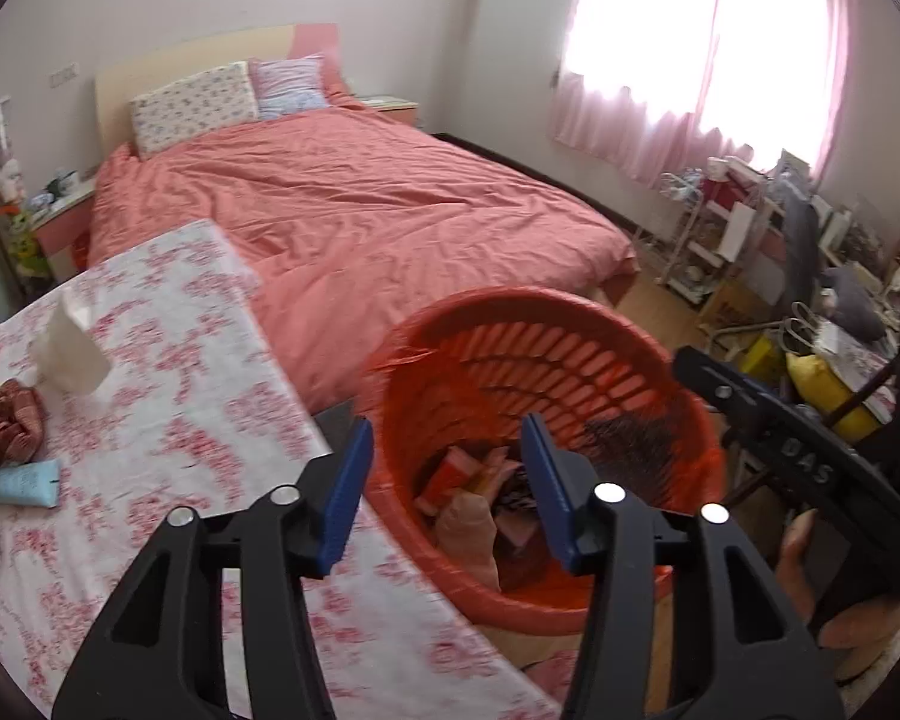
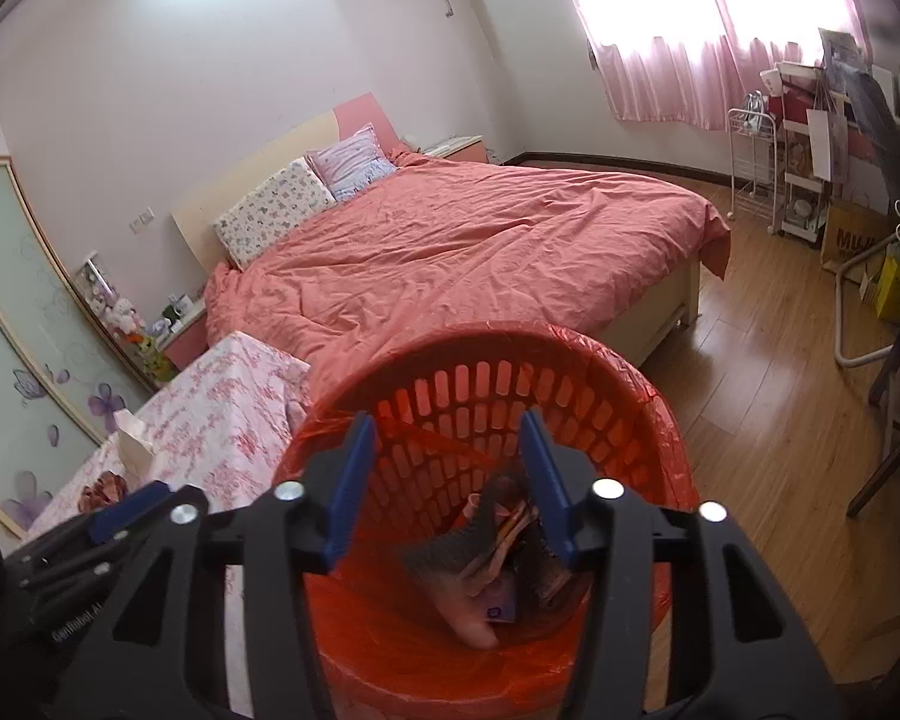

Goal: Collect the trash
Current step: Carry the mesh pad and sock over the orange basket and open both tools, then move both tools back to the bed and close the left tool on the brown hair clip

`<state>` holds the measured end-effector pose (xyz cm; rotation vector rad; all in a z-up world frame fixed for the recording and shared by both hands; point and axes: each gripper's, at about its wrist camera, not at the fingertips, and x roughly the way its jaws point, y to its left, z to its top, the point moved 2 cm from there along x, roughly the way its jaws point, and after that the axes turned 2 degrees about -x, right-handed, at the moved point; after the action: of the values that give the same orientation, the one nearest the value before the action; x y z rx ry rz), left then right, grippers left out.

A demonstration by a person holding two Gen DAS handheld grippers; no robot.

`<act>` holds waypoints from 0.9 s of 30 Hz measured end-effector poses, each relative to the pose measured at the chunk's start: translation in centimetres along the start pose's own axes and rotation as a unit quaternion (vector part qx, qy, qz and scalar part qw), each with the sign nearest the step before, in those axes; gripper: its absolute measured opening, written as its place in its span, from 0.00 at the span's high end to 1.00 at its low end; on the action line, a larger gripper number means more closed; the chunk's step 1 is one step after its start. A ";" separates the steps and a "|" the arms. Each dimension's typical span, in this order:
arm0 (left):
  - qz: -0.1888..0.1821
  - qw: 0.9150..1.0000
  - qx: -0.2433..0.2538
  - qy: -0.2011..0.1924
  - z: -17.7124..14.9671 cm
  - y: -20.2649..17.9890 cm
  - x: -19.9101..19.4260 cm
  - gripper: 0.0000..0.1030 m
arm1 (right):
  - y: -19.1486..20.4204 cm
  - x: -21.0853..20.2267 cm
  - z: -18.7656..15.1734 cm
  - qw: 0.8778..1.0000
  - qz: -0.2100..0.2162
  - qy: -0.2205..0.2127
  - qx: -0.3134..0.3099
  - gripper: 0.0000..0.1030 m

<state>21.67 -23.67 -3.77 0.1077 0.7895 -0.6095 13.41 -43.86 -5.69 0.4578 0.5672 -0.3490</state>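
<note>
- Pink and white flowered cloth covers the table (image 1: 168,372), which stands right beside a big bed (image 1: 354,210) with a salmon-pink cover.
- Wooden boards make the floor (image 2: 768,396), and pink curtains (image 2: 678,60) hang at the bright window.
- On the table sit a white tissue pack (image 1: 69,354), a crumpled red-brown wrapper (image 1: 6,423) and a light blue tube (image 1: 21,483) lying on its side, its long way running left to right.
- An orange bin (image 1: 546,324) with a slotted wall stands upright just past the table edge, its mouth facing up.
- Trash (image 2: 498,552) lies piled at the bottom of the bin.
- The left tool (image 1: 447,489) is spread wide and holds nothing.
- The right tool (image 2: 447,489) hangs over the bin mouth, also spread wide and holding nothing.
</note>
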 end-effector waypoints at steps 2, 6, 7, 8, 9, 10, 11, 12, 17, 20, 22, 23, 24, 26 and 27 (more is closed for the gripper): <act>0.018 1.000 -0.004 -0.001 -0.2 0.7 -0.5 0.42 | 0.5 -0.1 -0.3 1.000 -0.003 0.000 -0.009 0.45; 0.072 0.997 -0.014 -0.011 -1.1 3.5 -2.0 0.20 | 2.2 -0.6 -0.8 1.000 -0.002 -0.001 -0.024 0.40; 0.086 0.996 -0.015 -0.013 -1.4 4.4 -2.5 0.17 | 2.5 -0.7 -0.9 1.000 0.000 -0.001 -0.027 0.40; 0.104 0.994 -0.017 -0.013 -1.8 5.4 -3.0 0.15 | 3.0 -0.9 -1.1 0.999 0.001 0.000 -0.032 0.39; 0.118 0.993 -0.020 -0.013 -1.9 6.7 -3.2 0.09 | 3.6 -1.0 -1.3 0.999 0.003 0.002 -0.037 0.39; 0.138 0.990 -0.023 -0.014 -2.3 8.0 -3.7 0.06 | 4.0 -1.0 -1.5 0.999 0.004 0.003 -0.040 0.38; 0.156 0.987 -0.027 -0.014 -2.7 9.4 -4.3 0.06 | 4.6 -1.1 -1.8 0.999 0.006 0.006 -0.046 0.38; 0.167 0.985 -0.030 -0.013 -3.0 10.4 -4.6 0.06 | 5.3 -1.0 -2.2 0.999 0.009 0.010 -0.052 0.38; 0.242 0.968 -0.065 -0.011 -5.5 18.4 -7.6 0.06 | 8.8 -0.8 -4.3 0.996 0.029 0.031 -0.084 0.38; 0.272 0.958 -0.093 -0.018 -6.8 22.8 -9.7 0.06 | 11.6 -0.3 -5.7 0.993 0.043 0.046 -0.104 0.38; 0.289 0.951 -0.105 -0.019 -7.6 25.1 -10.7 0.07 | 13.7 0.1 -6.8 0.990 0.055 0.057 -0.117 0.38; 0.293 0.950 -0.109 -0.016 -7.9 26.0 -10.9 0.07 | 14.5 0.2 -7.1 0.989 0.059 0.061 -0.122 0.38; 0.294 0.949 -0.112 -0.012 -8.3 26.8 -11.1 0.11 | 15.3 0.4 -7.5 0.988 0.064 0.065 -0.127 0.38; 0.285 0.951 -0.117 0.000 -8.9 27.9 -11.0 0.16 | 17.1 0.7 -8.3 0.985 0.074 0.076 -0.138 0.38; 0.280 0.953 -0.116 0.004 -9.1 28.2 -10.7 0.21 | 17.8 0.9 -8.7 0.984 0.078 0.079 -0.142 0.38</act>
<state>25.62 7.48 -6.45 0.1120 0.7887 0.0244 18.09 -24.67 -7.07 0.2533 0.7195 -0.0795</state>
